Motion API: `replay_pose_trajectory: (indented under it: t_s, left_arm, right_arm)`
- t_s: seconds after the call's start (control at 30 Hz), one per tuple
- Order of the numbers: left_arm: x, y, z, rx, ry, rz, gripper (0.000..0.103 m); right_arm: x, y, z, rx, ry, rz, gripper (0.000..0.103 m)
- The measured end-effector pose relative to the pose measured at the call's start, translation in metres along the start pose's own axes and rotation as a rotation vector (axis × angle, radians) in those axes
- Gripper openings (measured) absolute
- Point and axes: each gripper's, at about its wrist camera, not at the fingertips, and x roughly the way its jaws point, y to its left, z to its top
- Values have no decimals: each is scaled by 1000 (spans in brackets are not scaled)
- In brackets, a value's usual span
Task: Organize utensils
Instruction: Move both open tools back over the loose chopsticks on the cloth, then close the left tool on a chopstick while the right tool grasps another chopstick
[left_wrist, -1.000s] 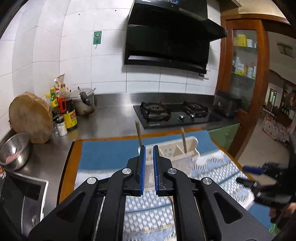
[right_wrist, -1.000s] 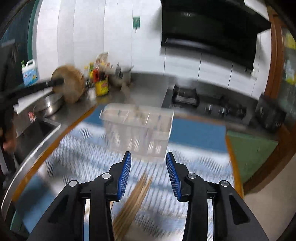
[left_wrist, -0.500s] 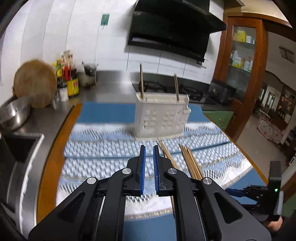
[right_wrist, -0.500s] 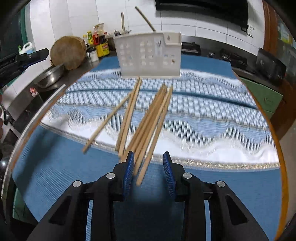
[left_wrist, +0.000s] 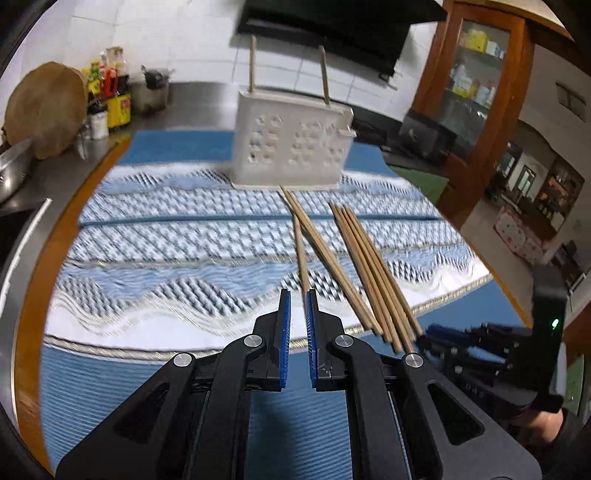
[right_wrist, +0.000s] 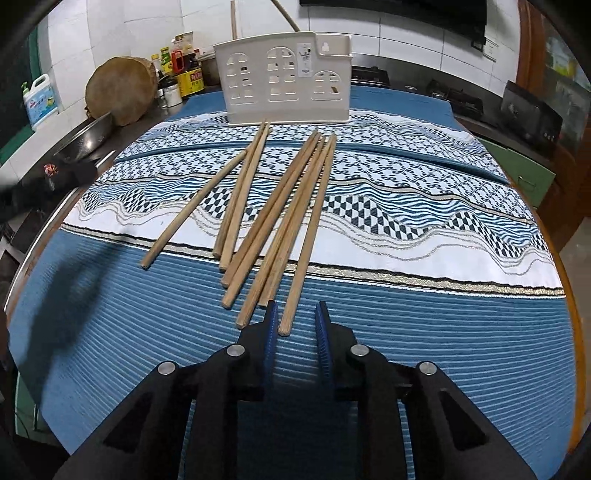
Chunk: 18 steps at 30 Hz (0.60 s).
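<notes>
The loose chopsticks (right_wrist: 273, 221) lie fanned on the patterned cloth (right_wrist: 424, 236), long axes running from near to the far white holder (right_wrist: 284, 77). The right claw (right_wrist: 295, 317) is nearer: the rightmost stick's near end sits between its jaws, which have just been narrowing and are not yet pressing. The left claw (left_wrist: 297, 295) is together, empty.

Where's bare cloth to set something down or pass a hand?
Free: cloth right of the chopsticks, out to its right edge; also the stretch left of them toward the sink side. Crowded: the middle strip from the holder down to the right gripper.
</notes>
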Motion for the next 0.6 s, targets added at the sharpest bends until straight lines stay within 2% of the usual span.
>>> replay_pose_trajectory:
  t_s: [0.13, 0.37, 0.6]
  left_arm:
    - [16, -13, -9, 10, 45, -39, 8]
    - [30, -27, -9, 2, 68, -73, 8]
    - [41, -37, -10, -1, 81, -73, 8]
  right_arm:
    - [0, 3, 0, -6, -2, -10, 19]
    - [1, -5, 1, 7, -9, -19, 15]
    - [-1, -14, 0, 29, -12, -14, 13]
